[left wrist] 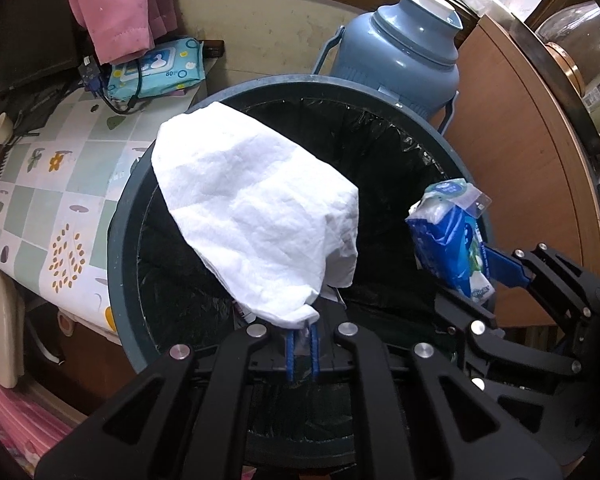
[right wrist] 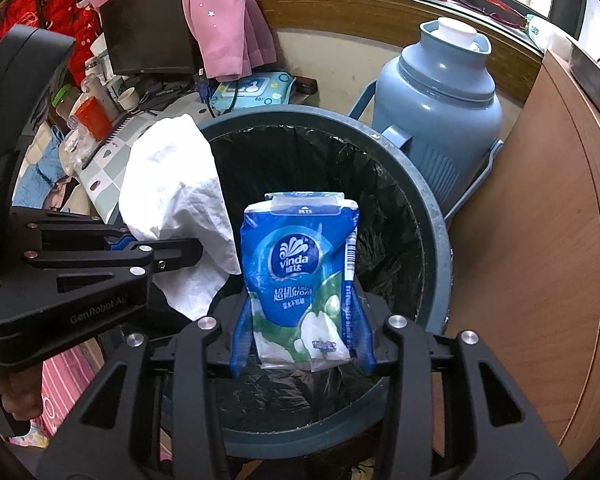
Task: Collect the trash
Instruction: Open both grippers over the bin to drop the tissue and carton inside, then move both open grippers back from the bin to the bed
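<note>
The left gripper (left wrist: 302, 354) pinches a crumpled white tissue (left wrist: 256, 210) between its blue fingers, at the center of the left wrist view, over the open bin (left wrist: 120, 216) lined with a black bag. The right gripper (right wrist: 302, 344) clamps a blue tissue packet (right wrist: 300, 276) at the lower center of its view, above the same bin. A blue thermos jug (right wrist: 440, 120) stands behind the bin at the upper right.
</note>
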Demonstrator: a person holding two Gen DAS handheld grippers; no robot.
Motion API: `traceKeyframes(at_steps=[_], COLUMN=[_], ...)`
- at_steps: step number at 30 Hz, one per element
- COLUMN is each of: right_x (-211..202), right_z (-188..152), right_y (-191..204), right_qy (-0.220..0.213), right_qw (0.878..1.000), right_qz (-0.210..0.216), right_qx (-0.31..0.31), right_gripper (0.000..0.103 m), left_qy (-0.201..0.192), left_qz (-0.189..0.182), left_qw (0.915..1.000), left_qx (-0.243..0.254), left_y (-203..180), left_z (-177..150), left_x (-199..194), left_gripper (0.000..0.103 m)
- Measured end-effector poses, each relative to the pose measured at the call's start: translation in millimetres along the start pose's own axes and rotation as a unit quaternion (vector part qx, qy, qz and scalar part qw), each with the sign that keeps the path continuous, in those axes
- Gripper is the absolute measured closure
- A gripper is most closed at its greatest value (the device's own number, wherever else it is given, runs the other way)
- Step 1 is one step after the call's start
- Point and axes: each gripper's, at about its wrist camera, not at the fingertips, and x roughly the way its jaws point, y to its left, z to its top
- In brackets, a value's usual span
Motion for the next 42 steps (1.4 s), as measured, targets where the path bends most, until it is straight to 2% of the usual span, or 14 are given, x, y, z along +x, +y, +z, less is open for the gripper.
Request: traceKeyframes(at_steps=[3,4,7,11,13,18,21,23,26,33,42], right_x=[-1.2,-1.5,-3.2,-6.9,-9.9,-14.0,-17.6,-20.6,-22.4,-28.8,-38.9], right_z=[0.1,0.0,-1.7,-4.2,-5.3,-5.8,-5.8,-5.8,-3.6,-0.6,6.8], right_y=[0.3,0.5,0.6,0.5,-0.7,-8.0,-13.4,-18.1,-20.7,-0.5,51.4], right_qy=[-0.003,-0.005,-0.009,-0.017,-0.024,-0.033,-0.042,-0.048,-0.053,-0.066,-0.081], right_qw=[1.0,1.0,1.0,1.0,0.999,0.999,0.998,0.997,0.997,0.997,0.996], right_qz=[-0.004,-0.007,-0.013,-0.019,-0.026,-0.04,-0.051,-0.057,-0.056,-0.041,-0.015], right_qx=[0.0,0.001,0.0,0.001,0.002,0.008,0.016,0.023,0.026,0.006,-0.043], right_gripper=[0.051,0.048,0.04,0.029,0.021,0.016,0.015,0.014,0.013,0.013,0.012], left_qy=[0.0,-0.002,-0.006,-0.013,-0.014,-0.018,-0.025,-0.032,-0.047,-0.07,-0.096], left_qz=[-0.003,-0.003,-0.003,-0.005,-0.006,-0.002,0.0,0.006,-0.003,0.015,0.037], left_qw=[1.0,1.0,1.0,0.9999,0.9999,0.9998,0.9997,0.9994,0.9989,0.9974,0.9929], left_qx=[0.0,0.0,-0.001,0.002,0.007,0.009,0.007,0.005,0.0,0.001,-0.059], left_y=[0.4,0.5,1.1,-1.2,-4.9,-9.2,-9.9,-9.7,-8.6,-7.3,38.6], left_z=[0.0,0.0,-0.8,-1.8,-1.8,-0.5,1.7,2.8,3.0,-5.7,-35.8], left_x=[-0.6,-1.5,-3.9,-7.7,-8.0,-9.1,-12.0,-14.9,-22.3,-43.9,-81.2], left_gripper=[0.089,0.083,0.081,0.067,0.067,0.062,0.053,0.039,0.027,0.02,0.018])
